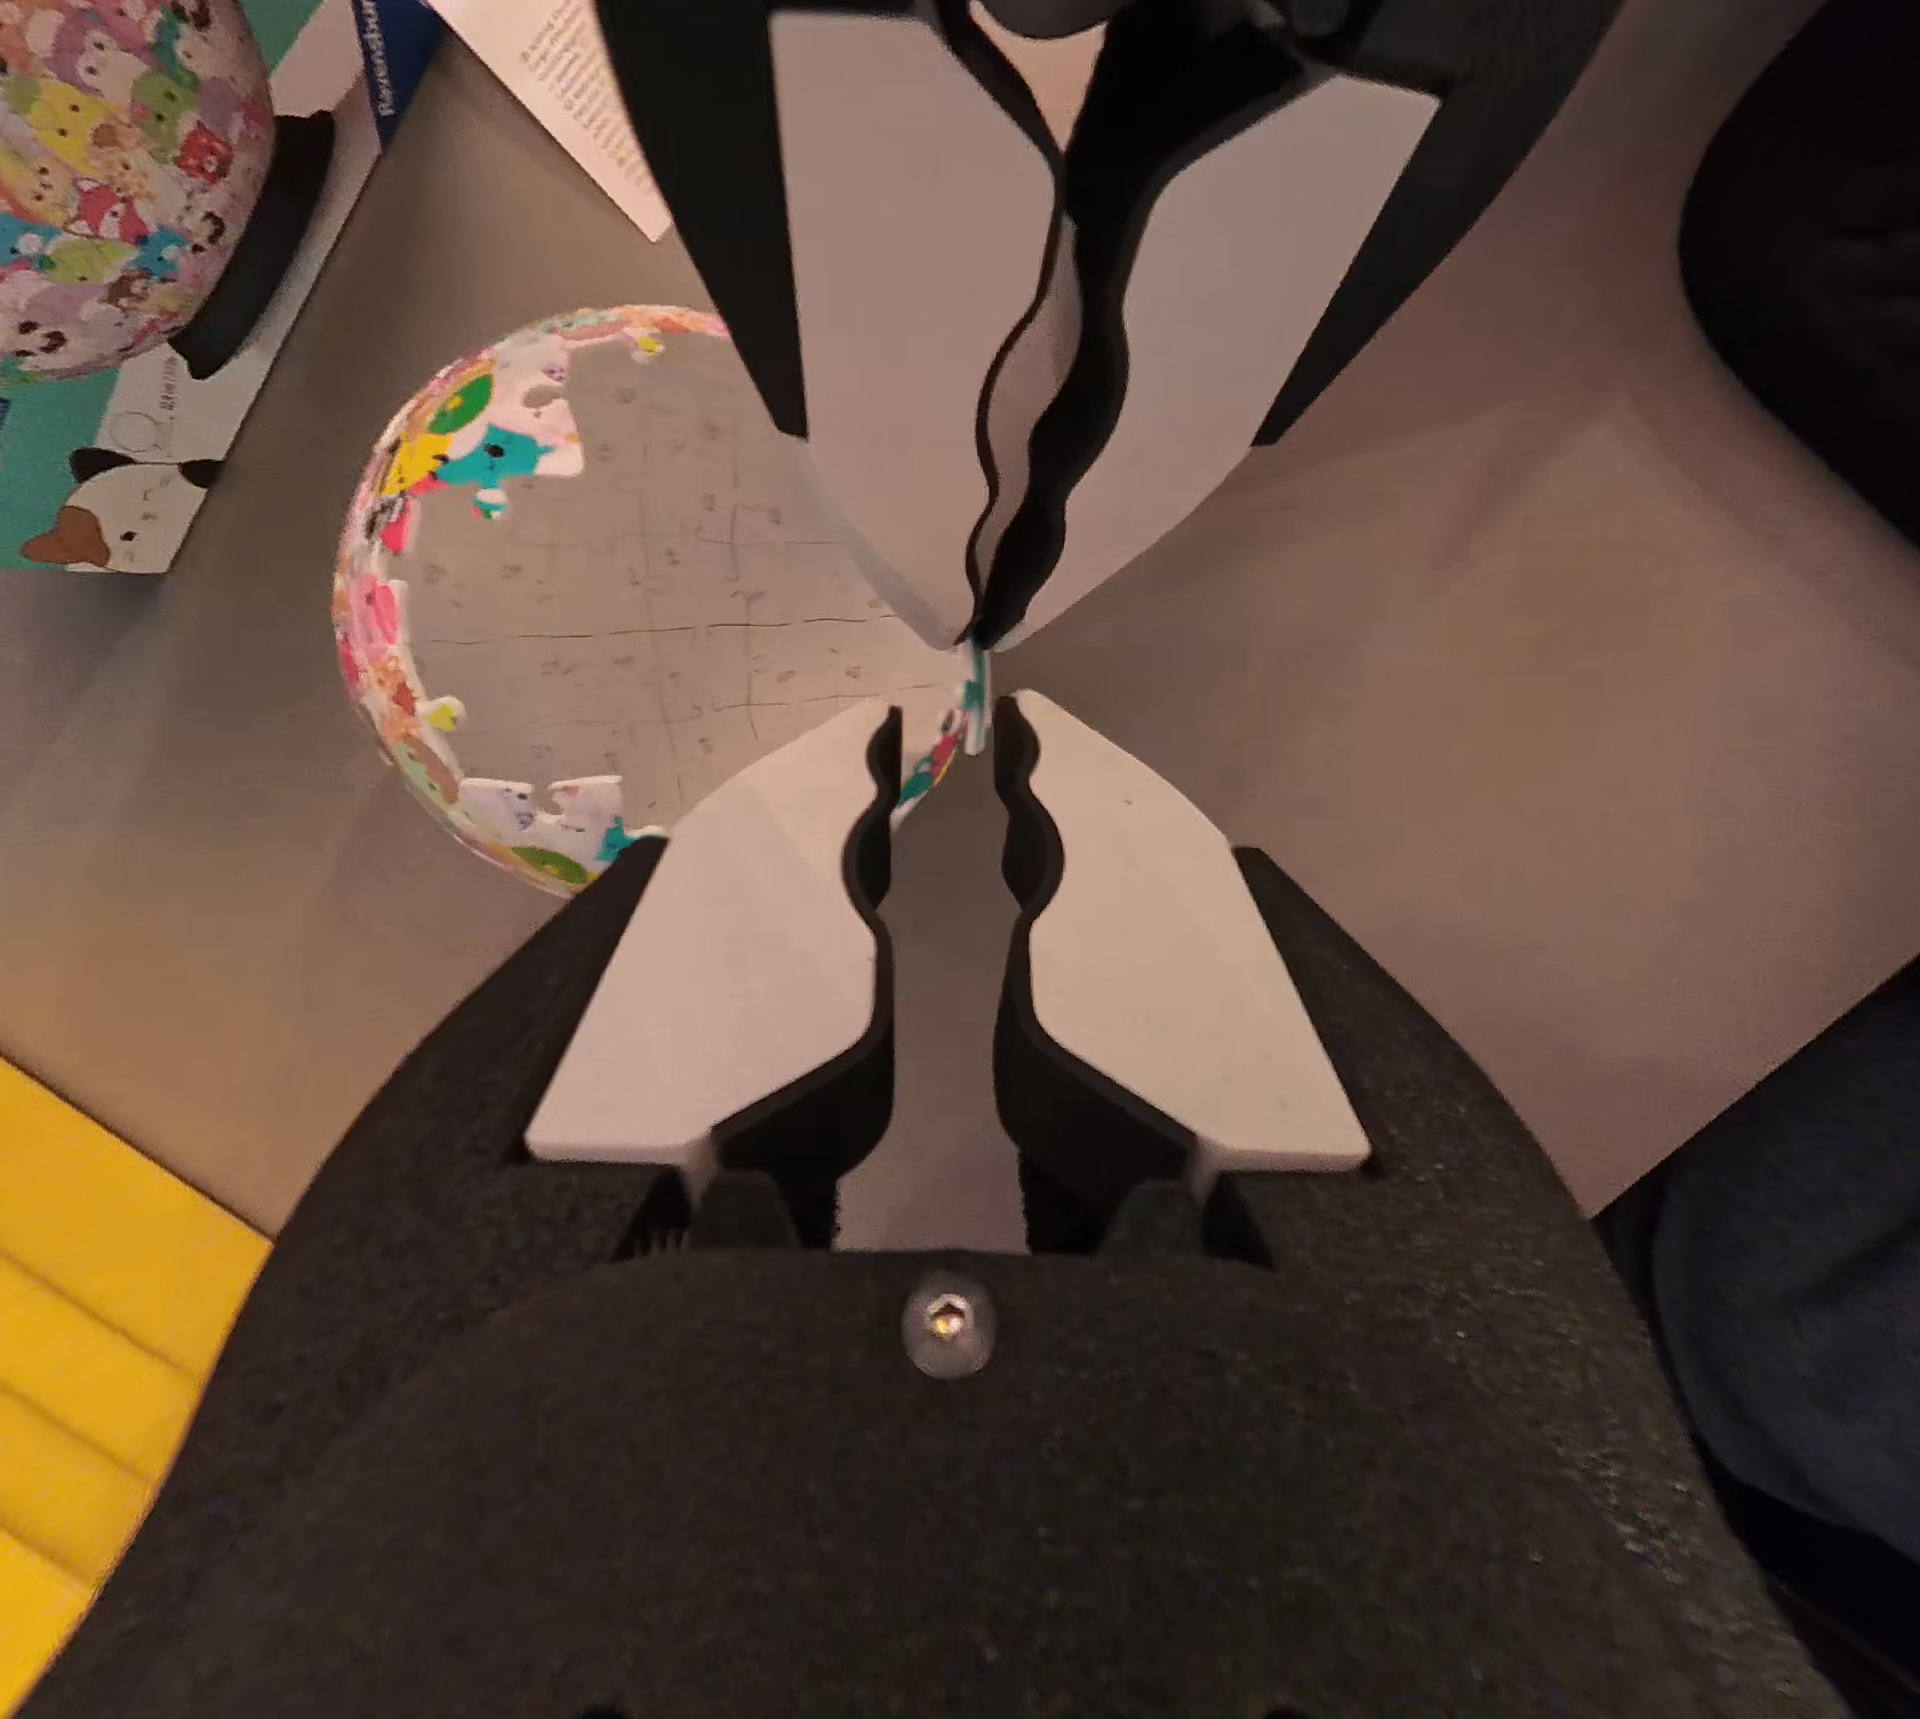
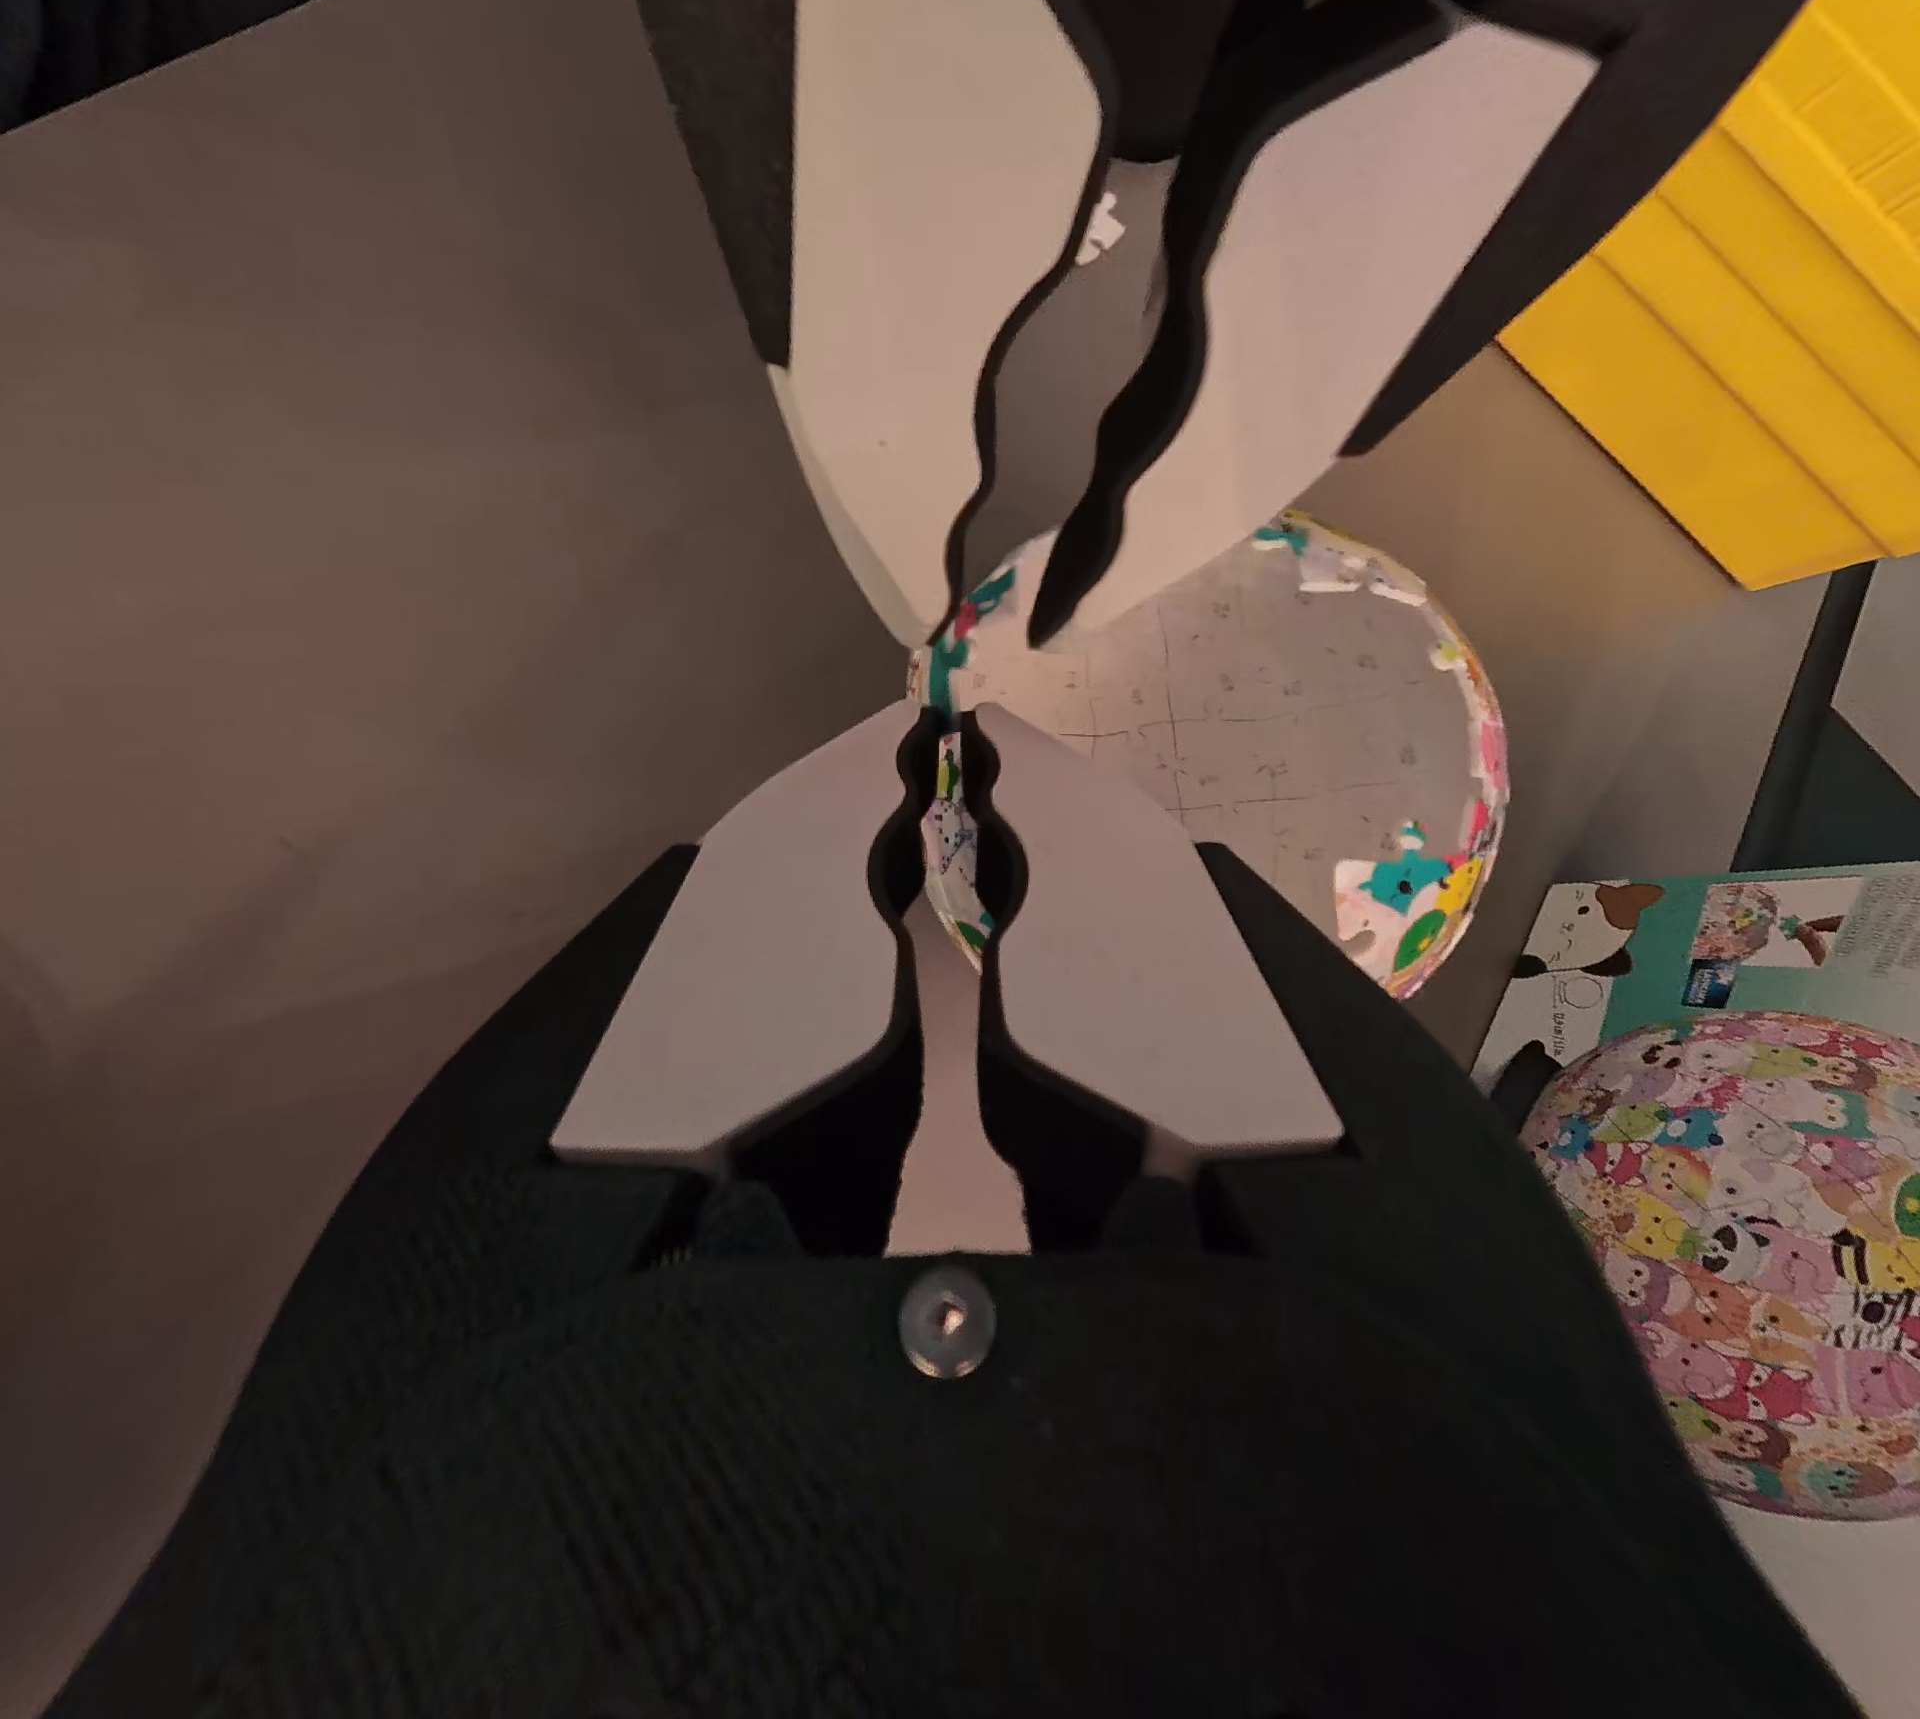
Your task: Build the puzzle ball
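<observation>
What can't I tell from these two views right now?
1. Left wrist view: whether the left gripper pinches the puzzle ball rim; the gap looks open, contact unclear.
2. Right wrist view: white loose piece, mostly hidden behind the left gripper's fingers.
3. Both views: box cut off by frame edge.

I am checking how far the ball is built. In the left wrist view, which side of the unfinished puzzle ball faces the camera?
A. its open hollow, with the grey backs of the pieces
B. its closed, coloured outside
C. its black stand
A: the puzzle ball shows its grey hollow with the seams between pieces, and colour only along the rim.
</observation>
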Motion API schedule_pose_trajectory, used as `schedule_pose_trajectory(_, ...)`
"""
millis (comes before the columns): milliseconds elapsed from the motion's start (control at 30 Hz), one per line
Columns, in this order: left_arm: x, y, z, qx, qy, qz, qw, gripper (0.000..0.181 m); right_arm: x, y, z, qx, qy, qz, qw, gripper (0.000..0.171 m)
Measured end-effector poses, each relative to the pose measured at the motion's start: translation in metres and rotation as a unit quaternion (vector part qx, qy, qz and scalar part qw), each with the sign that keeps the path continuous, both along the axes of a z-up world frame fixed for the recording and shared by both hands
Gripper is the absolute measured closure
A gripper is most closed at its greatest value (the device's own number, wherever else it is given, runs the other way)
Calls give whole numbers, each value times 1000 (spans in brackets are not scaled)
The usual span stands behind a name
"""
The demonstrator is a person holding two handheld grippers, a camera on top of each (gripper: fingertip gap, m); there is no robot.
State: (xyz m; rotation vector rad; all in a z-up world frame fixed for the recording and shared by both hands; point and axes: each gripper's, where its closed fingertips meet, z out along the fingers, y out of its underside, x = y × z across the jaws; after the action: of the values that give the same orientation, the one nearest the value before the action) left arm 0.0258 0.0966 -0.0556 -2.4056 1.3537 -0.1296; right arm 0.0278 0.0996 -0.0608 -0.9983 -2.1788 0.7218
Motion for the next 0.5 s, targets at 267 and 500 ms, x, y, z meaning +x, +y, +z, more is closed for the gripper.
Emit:
schedule_pose_trajectory(267,2,2,-3,-10,-20,-3,1000,175,-1,2,0,9,5,-4,1000,166)
schedule_pose_trajectory(500,1,3,-4,-16,-26,-3,1000,178,-2,3,0,22,13,-2,1000,166)
